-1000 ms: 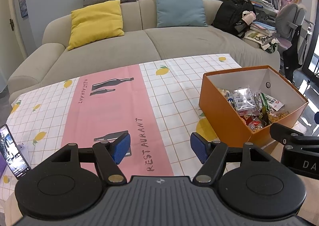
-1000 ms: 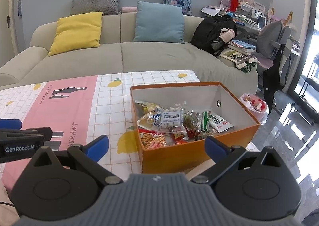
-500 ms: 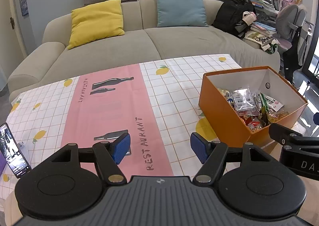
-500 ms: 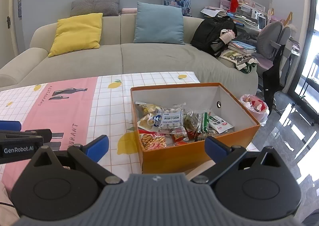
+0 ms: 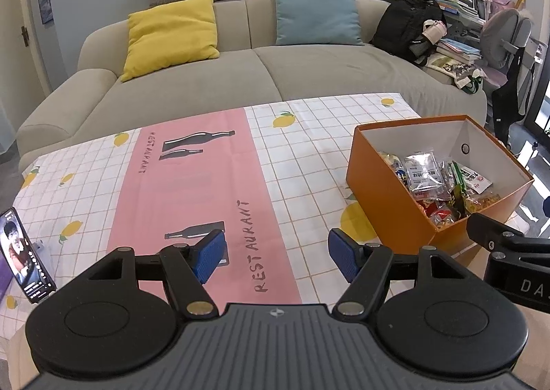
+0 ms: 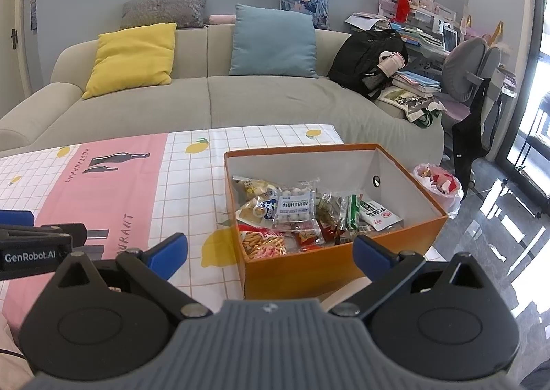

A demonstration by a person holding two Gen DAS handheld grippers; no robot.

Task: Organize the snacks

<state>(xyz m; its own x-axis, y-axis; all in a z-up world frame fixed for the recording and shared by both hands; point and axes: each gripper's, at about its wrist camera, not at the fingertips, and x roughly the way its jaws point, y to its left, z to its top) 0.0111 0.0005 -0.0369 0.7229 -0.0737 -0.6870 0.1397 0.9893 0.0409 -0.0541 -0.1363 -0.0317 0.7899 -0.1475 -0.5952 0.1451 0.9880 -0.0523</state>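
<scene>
Left gripper (image 5: 276, 254): jaws spread, nothing between them, above the pink strip of the tablecloth (image 5: 192, 184). Right gripper (image 6: 268, 252): jaws spread wide, empty, just short of the near wall of the orange box (image 6: 309, 273). Snack packets (image 6: 295, 208) lie piled inside the box, ahead of the right gripper and forward-right of the left. A phone (image 5: 24, 256) stands propped far left of the left gripper. Sofa (image 6: 240, 98) beyond the table.

Matt card box (image 6: 309, 273) holds glossy plastic packets (image 6: 295, 206); printed cloth (image 5: 192, 190) covers the counter; sofa (image 5: 240, 80) looks soft fabric.
</scene>
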